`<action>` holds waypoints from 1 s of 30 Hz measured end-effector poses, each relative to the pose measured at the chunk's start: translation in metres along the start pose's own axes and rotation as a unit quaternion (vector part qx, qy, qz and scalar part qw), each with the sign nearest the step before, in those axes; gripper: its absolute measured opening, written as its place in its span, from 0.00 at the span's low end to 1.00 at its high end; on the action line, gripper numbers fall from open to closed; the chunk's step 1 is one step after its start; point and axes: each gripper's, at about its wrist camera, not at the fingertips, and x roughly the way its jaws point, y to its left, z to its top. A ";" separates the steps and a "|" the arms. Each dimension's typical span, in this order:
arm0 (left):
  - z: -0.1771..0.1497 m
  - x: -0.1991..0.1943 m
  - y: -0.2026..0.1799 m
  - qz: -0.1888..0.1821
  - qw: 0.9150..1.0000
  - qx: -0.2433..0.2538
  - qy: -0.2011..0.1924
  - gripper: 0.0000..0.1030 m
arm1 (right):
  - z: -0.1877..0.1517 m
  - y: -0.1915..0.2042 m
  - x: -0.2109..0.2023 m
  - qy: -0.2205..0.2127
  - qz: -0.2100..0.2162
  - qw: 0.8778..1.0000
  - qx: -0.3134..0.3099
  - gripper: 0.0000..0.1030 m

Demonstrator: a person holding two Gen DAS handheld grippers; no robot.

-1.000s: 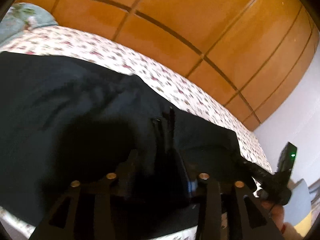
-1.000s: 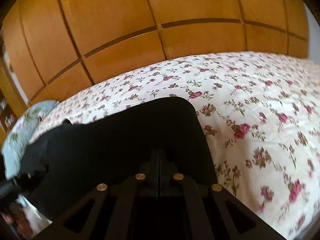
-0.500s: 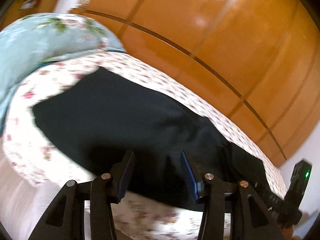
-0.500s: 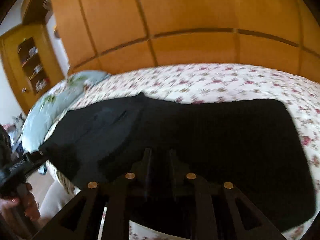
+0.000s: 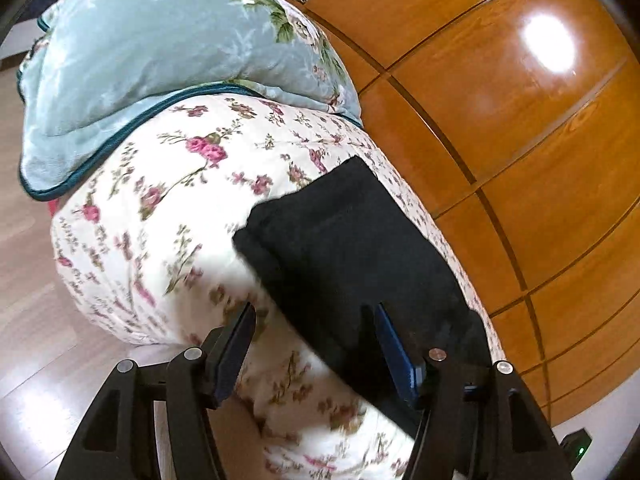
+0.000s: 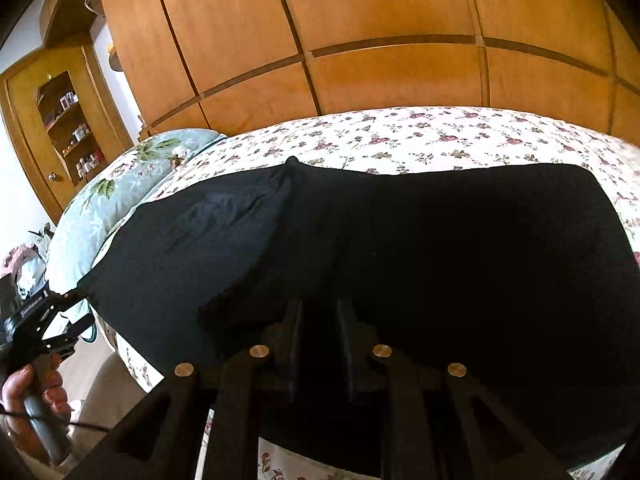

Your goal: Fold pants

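Black pants [image 6: 420, 248] lie spread flat on the floral bed, folded lengthwise; a corner of them shows in the left wrist view [image 5: 352, 248]. My left gripper [image 5: 312, 340] is open and empty, at the bed's near edge beside that corner. It also shows at the far left of the right wrist view [image 6: 60, 316], off the cloth. My right gripper [image 6: 320, 320] is slightly open above the pants' near edge, with a narrow gap between the jaws and no cloth pinched in it.
A pale blue floral pillow [image 5: 160, 48] lies at the bed's head, left of the pants. A wooden wardrobe wall [image 6: 360, 40] stands behind the bed [image 6: 440, 136]. A shelf cabinet [image 6: 68, 124] is at far left. Wooden floor [image 5: 24, 280] lies beside the bed.
Both grippers let go of the pants and pulled back. The left gripper opened wide and swung left toward the pillow end. The pants now lie flat on the bed.
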 end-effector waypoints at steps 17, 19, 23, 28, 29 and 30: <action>0.031 -0.015 -0.038 -0.046 0.998 0.026 -0.035 0.13 | 0.006 -0.006 -0.009 0.005 0.010 1.000 0.026 0.18; 0.034 -0.026 -0.060 -0.071 0.995 0.053 -0.044 0.13 | 0.008 -0.012 -0.020 -0.008 0.021 0.999 0.046 0.23; 0.037 -0.043 -0.111 -0.124 0.985 0.107 -0.060 0.13 | 0.006 -0.019 -0.046 -0.035 0.010 0.998 0.048 0.27; 0.029 -0.053 -0.165 -0.175 0.971 0.150 -0.059 0.12 | -0.001 -0.036 -0.061 -0.026 -0.003 0.997 0.072 0.27; 0.027 -0.054 -0.176 -0.184 0.968 0.162 -0.059 0.12 | -0.004 -0.042 -0.064 -0.025 -0.003 0.996 0.080 0.27; 0.024 -0.057 -0.184 -0.190 0.965 0.171 -0.059 0.12 | -0.005 -0.046 -0.066 -0.026 -0.005 0.996 0.086 0.27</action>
